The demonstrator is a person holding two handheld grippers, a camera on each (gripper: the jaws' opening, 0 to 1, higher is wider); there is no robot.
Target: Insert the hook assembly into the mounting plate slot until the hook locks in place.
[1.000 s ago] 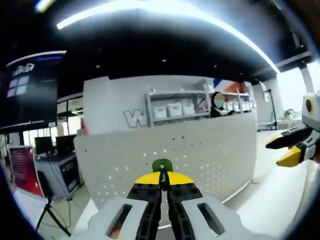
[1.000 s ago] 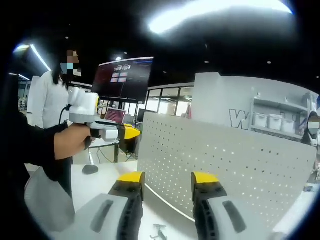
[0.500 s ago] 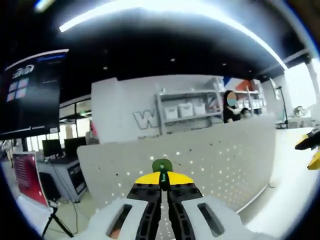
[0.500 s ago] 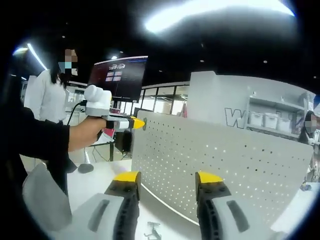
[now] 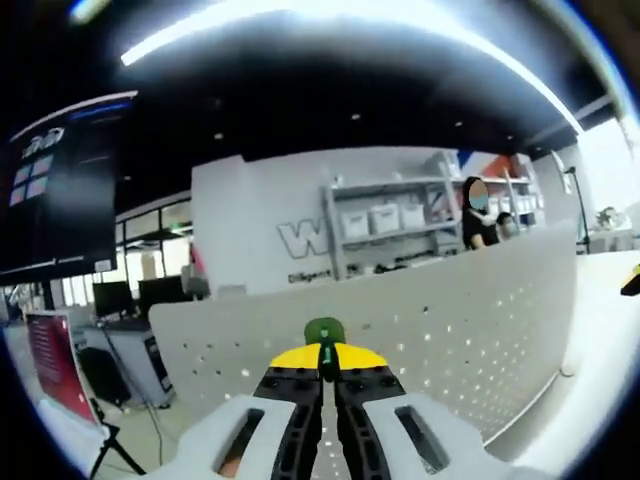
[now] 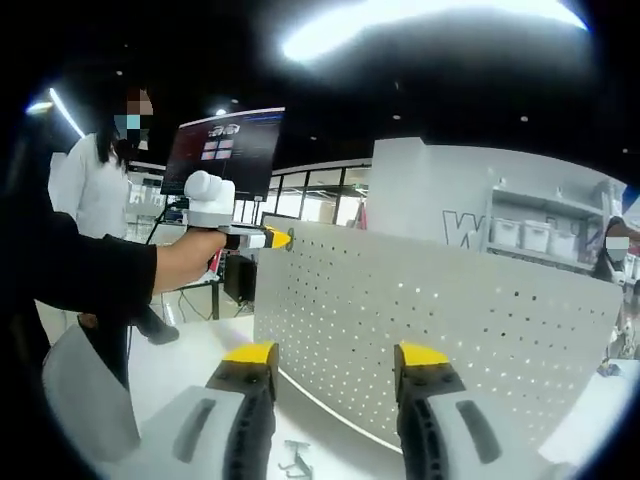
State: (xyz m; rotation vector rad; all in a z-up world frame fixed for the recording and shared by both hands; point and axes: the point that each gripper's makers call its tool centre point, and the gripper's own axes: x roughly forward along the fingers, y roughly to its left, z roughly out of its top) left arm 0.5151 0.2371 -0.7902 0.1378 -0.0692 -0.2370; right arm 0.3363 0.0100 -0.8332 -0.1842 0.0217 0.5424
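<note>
The left gripper [image 5: 322, 372] pinches a small green hook [image 5: 324, 333], its jaws almost together, right at the top edge of the white board with holes [image 6: 440, 330]. The right gripper [image 6: 335, 360] is wide open, holding nothing. A big "W" [image 5: 302, 238] shows on the far wall; the smaller words below are too blurry.
</note>
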